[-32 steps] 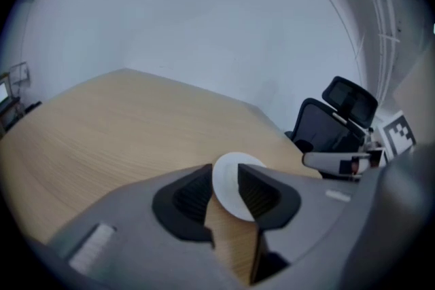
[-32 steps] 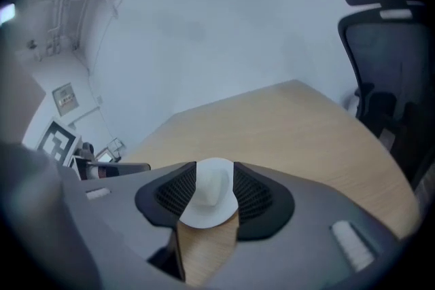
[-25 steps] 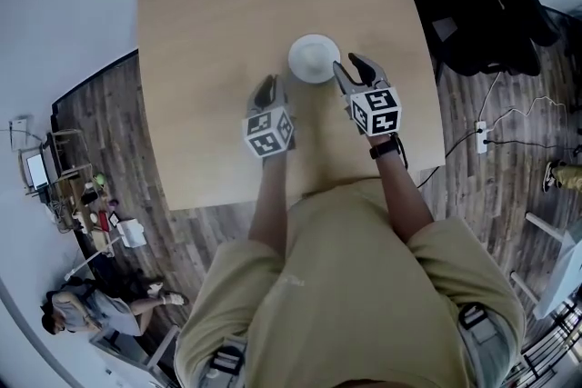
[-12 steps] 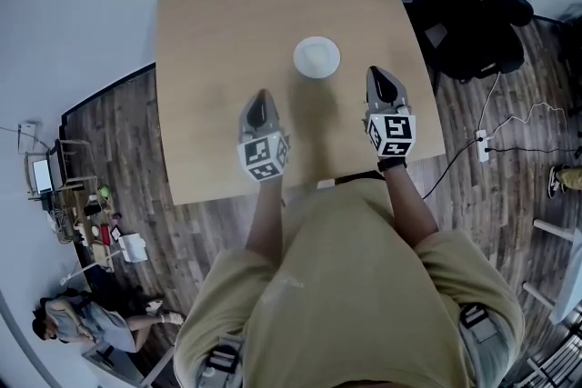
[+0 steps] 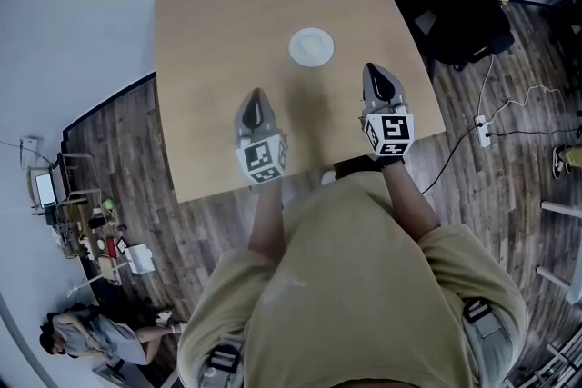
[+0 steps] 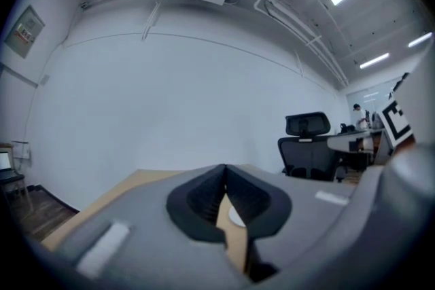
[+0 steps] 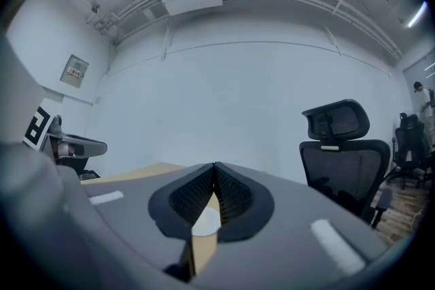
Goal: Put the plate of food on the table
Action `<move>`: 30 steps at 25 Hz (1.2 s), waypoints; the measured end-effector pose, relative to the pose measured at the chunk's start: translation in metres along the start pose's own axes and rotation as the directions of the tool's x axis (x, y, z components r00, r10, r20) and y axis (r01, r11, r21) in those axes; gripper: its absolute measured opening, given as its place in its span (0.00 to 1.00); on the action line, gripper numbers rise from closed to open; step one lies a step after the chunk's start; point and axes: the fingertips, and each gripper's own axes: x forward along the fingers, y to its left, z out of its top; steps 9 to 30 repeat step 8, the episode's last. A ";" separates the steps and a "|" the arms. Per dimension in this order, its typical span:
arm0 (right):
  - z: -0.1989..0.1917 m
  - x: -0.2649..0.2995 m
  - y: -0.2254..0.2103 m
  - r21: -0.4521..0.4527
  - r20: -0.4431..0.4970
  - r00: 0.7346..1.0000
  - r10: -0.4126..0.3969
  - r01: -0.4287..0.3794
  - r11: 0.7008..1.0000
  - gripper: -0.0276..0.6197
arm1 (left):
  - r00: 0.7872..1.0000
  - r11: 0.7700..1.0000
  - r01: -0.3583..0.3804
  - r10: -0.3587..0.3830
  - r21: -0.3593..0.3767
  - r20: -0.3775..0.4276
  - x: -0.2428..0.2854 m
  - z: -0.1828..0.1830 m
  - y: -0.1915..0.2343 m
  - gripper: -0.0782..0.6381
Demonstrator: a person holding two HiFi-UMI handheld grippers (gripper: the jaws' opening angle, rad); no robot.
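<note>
Tabletop (image 5: 209, 41): plate (image 5: 311, 47) beyond left gripper (image 5: 255, 97) and right gripper (image 5: 376, 71) (both closed)

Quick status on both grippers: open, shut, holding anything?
Left gripper: jaws closed, holding nothing.
Right gripper: jaws closed, holding nothing; the plate sits apart on the table.

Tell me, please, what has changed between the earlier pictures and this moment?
The right gripper, which stood open at the rim of the plate, and the left gripper, which was close beside it, have both drawn back toward the person. Both are now shut, empty and clear of the plate. The plate stays where it was on the table.
</note>
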 end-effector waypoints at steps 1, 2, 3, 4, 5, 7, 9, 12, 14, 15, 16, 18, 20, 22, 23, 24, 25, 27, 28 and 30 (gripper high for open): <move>-0.001 -0.003 0.004 -0.002 -0.003 1.000 0.001 -0.001 1.000 0.05 | 1.000 1.000 0.000 0.000 -0.003 0.000 -0.004 -0.001 0.001 0.11; -0.002 -0.006 0.008 -0.003 -0.007 1.000 0.002 -0.002 1.000 0.05 | 1.000 1.000 0.000 0.000 -0.006 -0.004 -0.007 -0.002 0.001 0.11; -0.003 -0.008 0.011 -0.005 -0.012 1.000 0.003 -0.003 1.000 0.05 | 1.000 1.000 -0.001 0.001 -0.010 -0.011 -0.010 -0.004 0.002 0.11; -0.003 -0.009 0.014 -0.009 -0.017 1.000 0.005 -0.005 1.000 0.05 | 1.000 1.000 -0.005 0.005 -0.017 -0.017 -0.012 -0.006 0.003 0.11; -0.002 -0.008 0.016 -0.016 -0.022 1.000 0.011 -0.011 1.000 0.05 | 1.000 1.000 -0.011 0.010 -0.027 -0.023 -0.014 -0.009 0.003 0.11; -0.001 -0.006 0.021 -0.034 -0.029 0.999 0.029 -0.030 0.999 0.05 | 0.999 0.998 -0.026 0.024 -0.051 -0.029 -0.018 -0.014 0.006 0.11; 0.001 -0.005 0.025 -0.044 -0.033 0.999 0.039 -0.041 0.998 0.05 | 0.999 0.997 -0.034 0.032 -0.063 -0.032 -0.021 -0.016 0.008 0.11; 0.001 -0.005 0.025 -0.044 -0.033 0.999 0.039 -0.041 0.998 0.05 | 0.999 0.997 -0.034 0.032 -0.063 -0.032 -0.021 -0.016 0.008 0.11; 0.001 -0.005 0.025 -0.044 -0.033 0.999 0.039 -0.041 0.998 0.05 | 0.999 0.997 -0.034 0.032 -0.063 -0.032 -0.021 -0.016 0.008 0.11; 0.001 -0.005 0.025 -0.044 -0.033 0.999 0.039 -0.041 0.998 0.05 | 0.999 0.997 -0.034 0.032 -0.063 -0.032 -0.021 -0.016 0.008 0.11; 0.001 -0.005 0.025 -0.044 -0.033 0.999 0.039 -0.041 0.998 0.05 | 0.999 0.997 -0.034 0.032 -0.063 -0.032 -0.021 -0.016 0.008 0.11; 0.001 -0.005 0.025 -0.044 -0.033 0.999 0.039 -0.041 0.998 0.05 | 0.999 0.997 -0.034 0.032 -0.063 -0.032 -0.021 -0.016 0.008 0.11; 0.001 -0.005 0.025 -0.044 -0.033 0.999 0.039 -0.041 0.998 0.05 | 0.999 0.997 -0.034 0.032 -0.063 -0.032 -0.021 -0.016 0.008 0.11; 0.001 -0.005 0.025 -0.044 -0.033 0.999 0.039 -0.041 0.998 0.05 | 0.999 0.997 -0.034 0.032 -0.063 -0.032 -0.021 -0.016 0.008 0.11; 0.001 -0.005 0.025 -0.044 -0.033 0.999 0.039 -0.041 0.998 0.05 | 0.999 0.997 -0.034 0.032 -0.063 -0.032 -0.021 -0.016 0.008 0.11; 0.001 -0.005 0.025 -0.044 -0.033 0.999 0.039 -0.041 0.998 0.05 | 0.999 0.997 -0.034 0.032 -0.063 -0.032 -0.021 -0.016 0.008 0.11; 0.001 -0.005 0.025 -0.044 -0.033 0.999 0.039 -0.041 0.998 0.05 | 0.999 0.997 -0.034 0.032 -0.063 -0.032 -0.021 -0.016 0.008 0.11; 0.001 -0.005 0.025 -0.044 -0.033 0.999 0.039 -0.041 0.998 0.05 | 0.999 0.997 -0.034 0.032 -0.063 -0.032 -0.021 -0.016 0.008 0.11; 0.001 -0.005 0.025 -0.044 -0.033 0.999 0.039 -0.041 0.998 0.05 | 0.999 0.997 -0.034 0.032 -0.063 -0.032 -0.021 -0.016 0.008 0.11; 0.001 -0.005 0.025 -0.044 -0.033 0.999 0.039 -0.041 0.998 0.05 | 0.999 0.997 -0.034 0.032 -0.063 -0.032 -0.021 -0.016 0.008 0.11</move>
